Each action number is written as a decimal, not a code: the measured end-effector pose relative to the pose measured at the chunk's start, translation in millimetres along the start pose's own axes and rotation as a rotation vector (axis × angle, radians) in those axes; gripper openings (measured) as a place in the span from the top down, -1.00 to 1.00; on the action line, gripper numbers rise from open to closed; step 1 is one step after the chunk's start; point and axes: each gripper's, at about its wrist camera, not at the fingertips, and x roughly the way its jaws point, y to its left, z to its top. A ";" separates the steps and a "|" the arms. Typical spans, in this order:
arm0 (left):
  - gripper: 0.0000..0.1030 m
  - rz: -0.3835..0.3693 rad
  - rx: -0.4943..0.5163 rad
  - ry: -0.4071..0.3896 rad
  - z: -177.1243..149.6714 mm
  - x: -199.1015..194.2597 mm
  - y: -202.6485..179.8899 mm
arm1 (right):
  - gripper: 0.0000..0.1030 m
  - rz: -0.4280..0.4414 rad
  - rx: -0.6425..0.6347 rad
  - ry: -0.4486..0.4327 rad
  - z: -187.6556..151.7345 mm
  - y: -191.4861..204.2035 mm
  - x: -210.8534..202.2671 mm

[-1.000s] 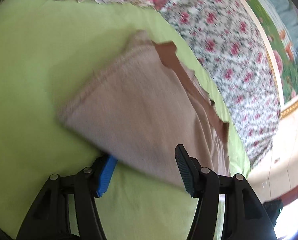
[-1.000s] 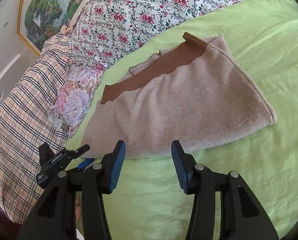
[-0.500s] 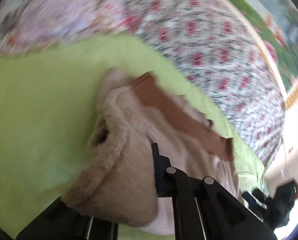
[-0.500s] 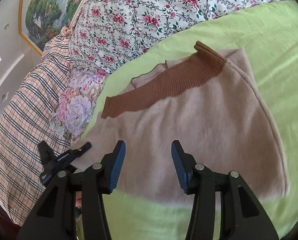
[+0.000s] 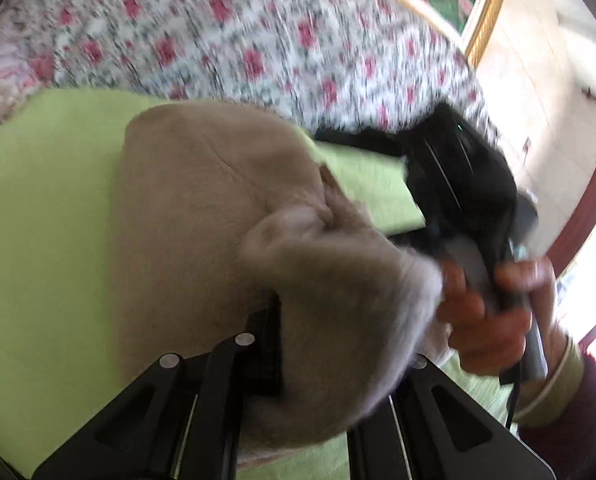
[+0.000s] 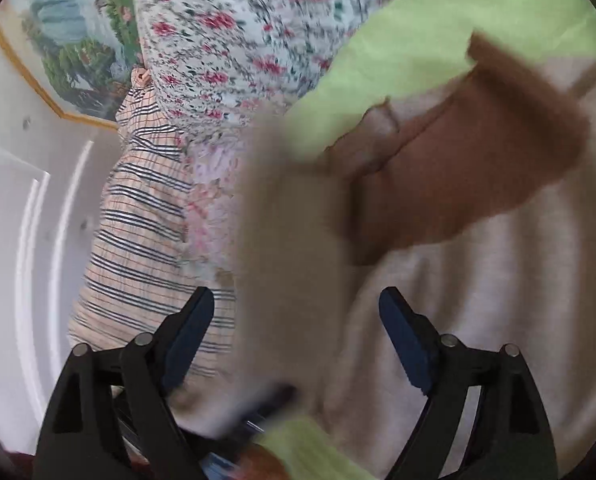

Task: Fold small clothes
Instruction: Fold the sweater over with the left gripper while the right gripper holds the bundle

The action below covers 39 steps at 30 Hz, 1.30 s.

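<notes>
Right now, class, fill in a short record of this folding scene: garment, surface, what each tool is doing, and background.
garment: beige knitted garment with a brown ribbed band, partly lifted
surface: lime-green sheet
left tool: shut on a bunched fold of the beige knitted garment
right tool: jaws opening, blurred cloth between them, pads not pressing it
right hand: grips the right tool's handle
background: floral bedding, checked fabric, framed painting

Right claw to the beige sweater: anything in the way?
Nothing visible. The right claw is opening, and a raised fold of the beige sweater already sits between its fingers. That fold is gripped by the left claw.
</notes>
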 end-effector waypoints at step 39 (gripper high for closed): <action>0.02 -0.187 0.098 0.201 -38.9 34.3 -87.2 | -0.02 -0.749 -0.333 -0.170 -6.4 -33.9 -93.8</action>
